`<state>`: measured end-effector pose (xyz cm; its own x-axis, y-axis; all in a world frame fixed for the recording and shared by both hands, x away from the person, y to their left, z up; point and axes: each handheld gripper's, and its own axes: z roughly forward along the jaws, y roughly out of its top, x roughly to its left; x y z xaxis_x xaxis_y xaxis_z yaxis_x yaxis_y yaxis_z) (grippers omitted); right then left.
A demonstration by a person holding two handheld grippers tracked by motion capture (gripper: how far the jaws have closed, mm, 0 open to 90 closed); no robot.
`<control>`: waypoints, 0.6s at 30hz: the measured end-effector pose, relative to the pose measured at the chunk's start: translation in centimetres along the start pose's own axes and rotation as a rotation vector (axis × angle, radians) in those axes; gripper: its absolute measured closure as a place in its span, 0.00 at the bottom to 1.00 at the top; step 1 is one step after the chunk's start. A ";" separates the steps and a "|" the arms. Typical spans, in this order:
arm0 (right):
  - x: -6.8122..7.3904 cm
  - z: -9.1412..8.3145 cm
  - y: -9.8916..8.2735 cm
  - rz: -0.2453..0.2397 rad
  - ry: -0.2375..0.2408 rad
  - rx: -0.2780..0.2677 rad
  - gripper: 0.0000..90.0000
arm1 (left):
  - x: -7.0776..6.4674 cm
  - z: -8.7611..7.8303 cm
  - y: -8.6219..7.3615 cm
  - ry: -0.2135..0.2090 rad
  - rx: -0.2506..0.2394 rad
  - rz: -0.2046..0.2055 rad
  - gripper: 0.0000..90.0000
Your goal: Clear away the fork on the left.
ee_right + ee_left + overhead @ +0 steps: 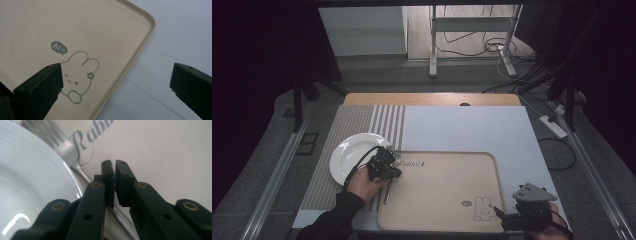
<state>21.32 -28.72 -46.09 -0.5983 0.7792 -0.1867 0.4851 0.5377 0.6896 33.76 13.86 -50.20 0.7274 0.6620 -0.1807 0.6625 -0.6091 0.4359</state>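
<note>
- Two pieces of tableware are out so far: a white plate [353,156] at left centre of the high view, on the striped mat [357,125], and a fork [65,148] just beside the plate's right edge, along the left rim of the beige tray [442,200].
- In the left gripper view the fork lies at upper left with its tines next to the "Rabbit" lettering; its handle runs down under the gripper, close against the plate rim.
- The left gripper [112,167] hangs right over that handle. Its fingers [108,173] stand almost together, a narrow slit between them, and nothing is pinched there; the handle passes beneath them, so the fork looks set down and let go.
- The right gripper [504,214] waits at the lower right of the high view, over the tray's near corner by the rabbit drawing [77,75]. Its fingers [40,87] are spread wide and hold nothing.
- Judged from this, the plate and fork are placed. The middle of the tray is bare, and I cannot tell what else is to be laid; the fork may yet need straightening.
</note>
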 end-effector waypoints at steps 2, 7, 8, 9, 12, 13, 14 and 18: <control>0.0 0.0 0.0 0.001 -0.001 -0.001 0.00 | -0.1 -0.3 -0.1 -0.005 -0.017 0.008 0.88; 0.0 0.0 0.0 -0.001 0.001 0.001 0.00 | -0.4 -0.6 -0.2 -0.003 -0.043 0.019 0.76; 0.0 0.0 0.0 -0.001 0.001 0.001 0.00 | -0.4 -0.7 -0.3 -0.009 -0.051 0.025 0.74; 0.0 0.0 0.0 0.000 0.000 0.000 0.00 | -0.5 -0.8 -0.3 -0.010 -0.059 0.036 0.68; 0.0 0.0 0.0 0.001 0.000 0.001 0.00 | -0.6 -1.1 -0.3 -0.009 -0.087 0.053 0.57; 0.0 0.0 0.0 0.001 -0.001 -0.001 0.00 | -0.6 -1.2 -0.4 -0.016 -0.097 0.050 0.53; 0.0 0.0 0.0 0.001 -0.001 -0.001 0.00 | -0.6 -1.3 -0.4 -0.018 -0.102 0.049 0.53; 0.0 0.0 0.0 0.003 0.002 -0.001 0.00 | -0.4 -1.5 -0.7 -0.019 -0.124 0.053 0.41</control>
<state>21.33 -28.73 -46.09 -0.5981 0.7803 -0.1826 0.4863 0.5346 0.6912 32.69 14.67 -49.12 0.7650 0.6211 -0.1703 0.5964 -0.5836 0.5511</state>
